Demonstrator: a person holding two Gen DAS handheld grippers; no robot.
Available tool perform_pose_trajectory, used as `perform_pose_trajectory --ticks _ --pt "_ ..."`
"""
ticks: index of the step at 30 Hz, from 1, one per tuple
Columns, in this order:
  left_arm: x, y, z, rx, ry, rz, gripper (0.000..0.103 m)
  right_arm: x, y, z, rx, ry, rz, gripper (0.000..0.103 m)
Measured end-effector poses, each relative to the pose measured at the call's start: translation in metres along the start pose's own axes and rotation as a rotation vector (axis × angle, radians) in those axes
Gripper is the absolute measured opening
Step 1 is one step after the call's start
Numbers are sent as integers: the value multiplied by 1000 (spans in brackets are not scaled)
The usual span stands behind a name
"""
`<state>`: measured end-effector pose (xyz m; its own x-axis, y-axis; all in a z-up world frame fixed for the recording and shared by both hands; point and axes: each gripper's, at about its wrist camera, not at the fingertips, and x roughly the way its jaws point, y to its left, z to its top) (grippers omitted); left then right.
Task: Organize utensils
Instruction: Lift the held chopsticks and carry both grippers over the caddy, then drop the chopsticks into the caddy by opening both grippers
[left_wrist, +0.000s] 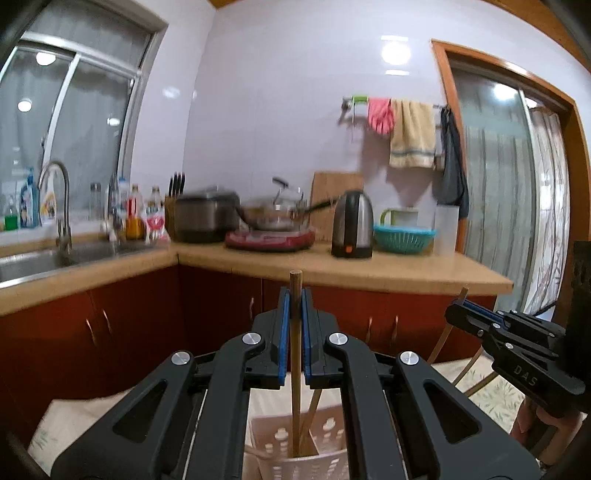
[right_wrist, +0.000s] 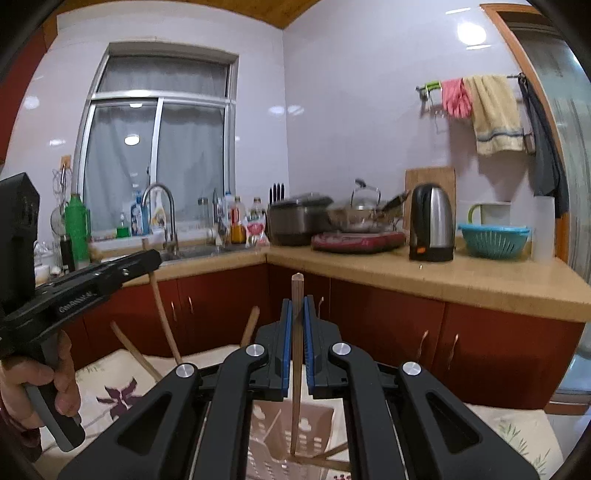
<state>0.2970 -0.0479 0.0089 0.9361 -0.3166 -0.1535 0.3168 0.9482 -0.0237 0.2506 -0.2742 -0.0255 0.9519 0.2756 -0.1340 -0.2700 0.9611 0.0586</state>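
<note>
My left gripper (left_wrist: 295, 295) is shut on a wooden chopstick (left_wrist: 295, 354) held upright, its lower end inside a white perforated utensil holder (left_wrist: 328, 435) on the table below. My right gripper (right_wrist: 296, 306) is shut on another wooden chopstick (right_wrist: 295, 369), also upright, its tip down in the same holder (right_wrist: 310, 439). More wooden sticks (right_wrist: 166, 325) lean out of the holder. The right gripper shows at the right of the left wrist view (left_wrist: 458, 308); the left gripper shows at the left of the right wrist view (right_wrist: 149, 258), held by a hand.
A floral tablecloth (right_wrist: 110, 391) covers the table under the holder. Beyond stands a kitchen counter (left_wrist: 406, 269) with red cabinets, a sink (left_wrist: 33, 262), kettle (left_wrist: 352, 225), pot, pan and teal basket (left_wrist: 404, 238). A glass door is on the right.
</note>
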Motion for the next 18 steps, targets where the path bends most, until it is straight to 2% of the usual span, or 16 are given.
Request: perform_pose_trajectory --ticks 4,8,10,11,12,15,18 --pt "11 3 -19 -12 57 -5 7 6 0 -14 9 42 7 7" --pt "14 1 -27 4 78 -9 24 6 -1 -19 13 53 -2 7" --pt "10 -5 -28 38 75 -6 35 5 1 -18 9 57 -2 12" --pt "9 -6 -28 42 72 -6 48 4 1 -18 8 57 -4 20" --pt "6 -7 -27 38 66 -9 57 3 1 -17 8 56 -7 28" --pt "-3 -9 -27 33 51 -18 65 -4 2 -16 16 46 -15 39" --pt "-14 -11 -24 37 44 -21 70 -12 3 -14 18 36 -18 46"
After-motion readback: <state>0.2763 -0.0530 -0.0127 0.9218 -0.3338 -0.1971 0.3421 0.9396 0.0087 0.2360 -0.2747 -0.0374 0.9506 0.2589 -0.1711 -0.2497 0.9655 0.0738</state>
